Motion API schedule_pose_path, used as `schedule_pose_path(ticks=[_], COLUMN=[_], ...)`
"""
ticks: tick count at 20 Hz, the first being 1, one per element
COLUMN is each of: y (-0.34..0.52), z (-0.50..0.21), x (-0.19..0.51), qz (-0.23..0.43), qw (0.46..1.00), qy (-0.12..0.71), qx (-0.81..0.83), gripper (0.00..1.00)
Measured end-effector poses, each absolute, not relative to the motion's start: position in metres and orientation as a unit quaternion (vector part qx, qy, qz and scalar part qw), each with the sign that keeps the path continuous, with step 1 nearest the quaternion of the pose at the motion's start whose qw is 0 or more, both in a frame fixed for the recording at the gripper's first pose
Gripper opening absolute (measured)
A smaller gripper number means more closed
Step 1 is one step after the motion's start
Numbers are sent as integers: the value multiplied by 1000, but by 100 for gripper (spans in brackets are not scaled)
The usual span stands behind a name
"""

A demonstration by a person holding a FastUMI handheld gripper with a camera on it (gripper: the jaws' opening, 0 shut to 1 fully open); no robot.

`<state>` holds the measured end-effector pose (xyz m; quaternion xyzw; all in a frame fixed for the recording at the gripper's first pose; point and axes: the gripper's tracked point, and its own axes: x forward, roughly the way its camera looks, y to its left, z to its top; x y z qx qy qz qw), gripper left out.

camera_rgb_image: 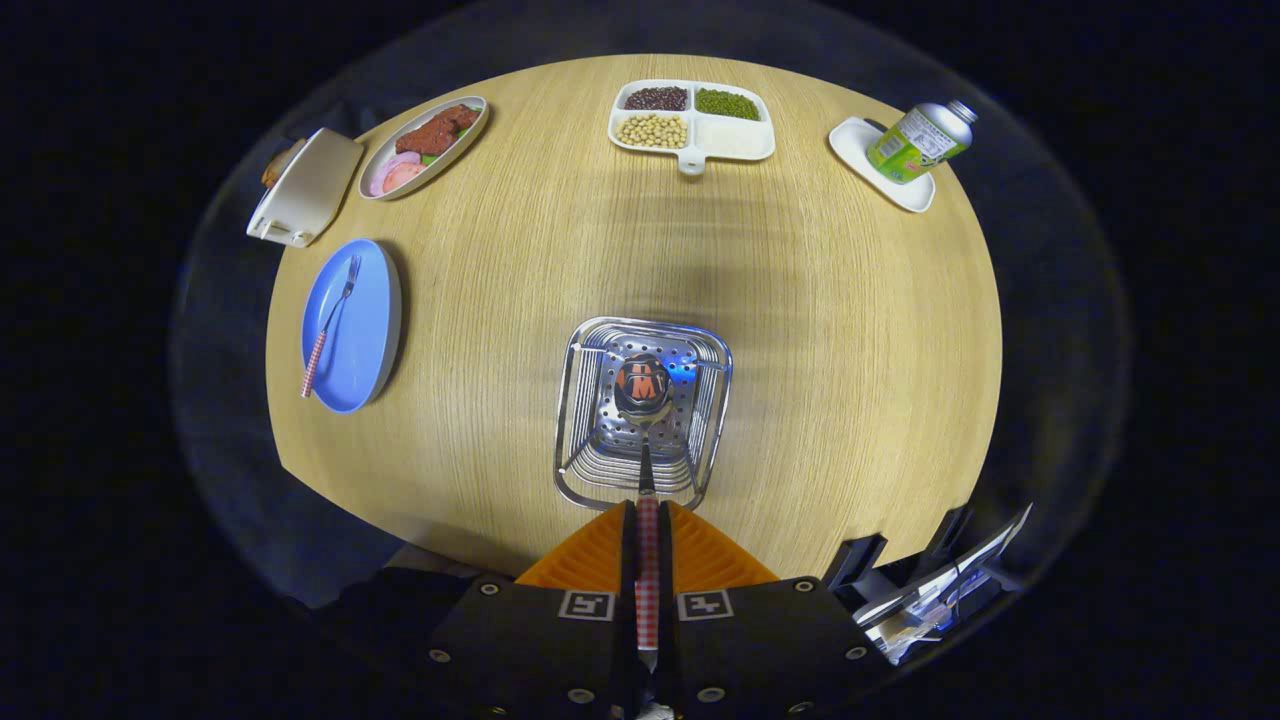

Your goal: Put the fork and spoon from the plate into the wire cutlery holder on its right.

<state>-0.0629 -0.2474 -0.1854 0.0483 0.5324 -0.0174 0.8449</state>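
My gripper [647, 520] is shut on the red-checked handle of the spoon [647, 560], pinched between the two orange fingers [590, 555]. The spoon points straight ahead, and its bowl [641, 384] hangs over the open top of the wire cutlery holder [580, 400], which stands just ahead of the fingers. Far off to the left, a blue plate [365, 330] lies on the wooden table with the fork [330, 325] on it, tines pointing away and its checked handle towards the near rim.
At the back stand a divided white dish of beans [735, 140], a small white tray [850, 140] with a green can [920, 140] lying on it, an oval plate of food [425, 148] and a white lidded box [305, 188]. The round table's edge [400, 530] curves close by.
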Motion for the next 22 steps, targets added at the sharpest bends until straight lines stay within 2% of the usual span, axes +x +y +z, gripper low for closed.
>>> schedule_pose_path(ticks=[9,12,16,18,20,22], y=[-258,-254,-247,-243,-238,-233], z=[-178,-161,-127,-103,-76,-55], x=[-56,-49,-35,-28,-21,-15], qz=[-50,-56,-60,-57,-57,-64], qw=[842,861,904,928,949,963], qy=[526,483,387,326,260,205], qx=[109,146,170,169,170,165], gripper=[12,12,18,25,37,54])
